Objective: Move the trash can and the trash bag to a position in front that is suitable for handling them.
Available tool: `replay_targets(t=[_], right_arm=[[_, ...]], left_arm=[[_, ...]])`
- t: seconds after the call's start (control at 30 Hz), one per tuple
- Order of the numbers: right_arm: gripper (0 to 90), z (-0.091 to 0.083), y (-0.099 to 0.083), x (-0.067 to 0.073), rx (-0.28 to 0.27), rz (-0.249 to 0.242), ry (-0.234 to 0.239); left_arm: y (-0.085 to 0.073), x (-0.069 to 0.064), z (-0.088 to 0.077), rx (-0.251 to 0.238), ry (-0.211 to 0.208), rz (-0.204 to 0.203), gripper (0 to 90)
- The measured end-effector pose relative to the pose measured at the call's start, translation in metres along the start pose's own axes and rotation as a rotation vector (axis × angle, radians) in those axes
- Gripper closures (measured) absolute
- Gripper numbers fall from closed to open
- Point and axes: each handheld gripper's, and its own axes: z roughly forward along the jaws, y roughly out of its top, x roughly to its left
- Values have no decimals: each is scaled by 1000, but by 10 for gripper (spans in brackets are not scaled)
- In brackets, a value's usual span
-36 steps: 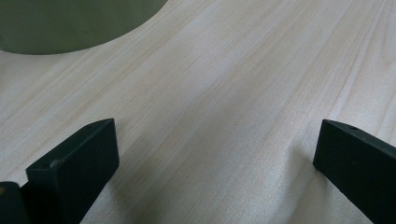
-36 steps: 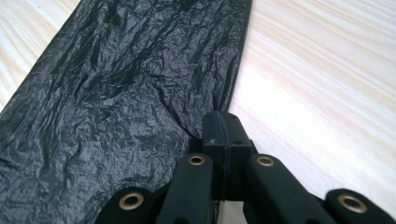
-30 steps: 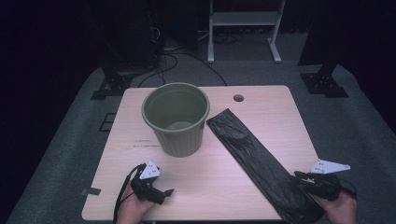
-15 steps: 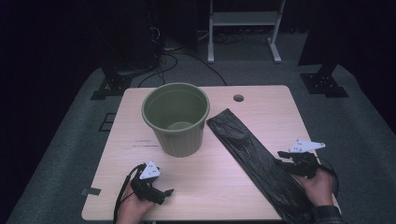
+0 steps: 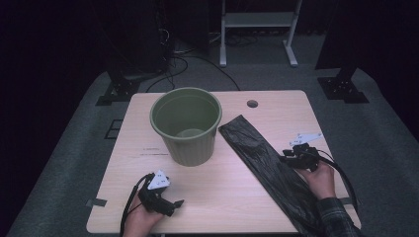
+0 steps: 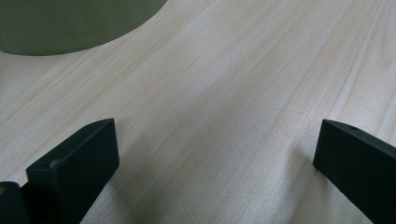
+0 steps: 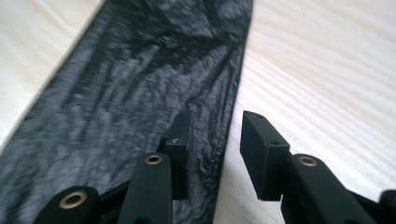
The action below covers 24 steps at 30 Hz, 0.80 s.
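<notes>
My right tool (image 5: 289, 157) sits at the right edge of the black bag (image 5: 269, 168), which lies flat and long across the counter (image 5: 232, 197), running from beside the green bin (image 5: 187, 126) toward the near right corner. In the right gripper view the bag (image 7: 140, 93) runs up the left part of the picture, its crinkled edge passing just under the gap between my jaws: one jaw hangs over the plastic, the other over bare wood. The right tool (image 7: 215, 149) has its jaws partly spread, having just been closing a little, and I see nothing pinched between them; the pads are clear of the plastic as far as I can tell.

My left tool (image 5: 170, 203) rests low on the near left part of the counter, well apart from the bag, with the bin standing beyond it. In the left gripper view the left tool (image 6: 215, 154) has its jaws spread wide with only pale wood between them, and the bin's green wall (image 6: 70, 23) shows at the upper left. The bin stands upright, just beside the bag's far end.
</notes>
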Motion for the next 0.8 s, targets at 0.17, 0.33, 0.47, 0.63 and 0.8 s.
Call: replay_targets(t=[0.17,0.33,0.47,0.63,0.8], right_arm=[[742,10,-1,0,34,-6,-7],[900,11,-2,1,29,-5,-10],[900,9,-4,-6,33,21,-79],[900,2,-6,-19,7,65,-137],[887,-9,-11,-41,-21,125,-236]], left_arm=[[0,0,0,1,-2,4,0],[0,0,0,2,-3,6,0],[1,0,0,2,-3,7,0],[1,0,1,1,-4,3,0],[1,0,1,1,-5,4,0]])
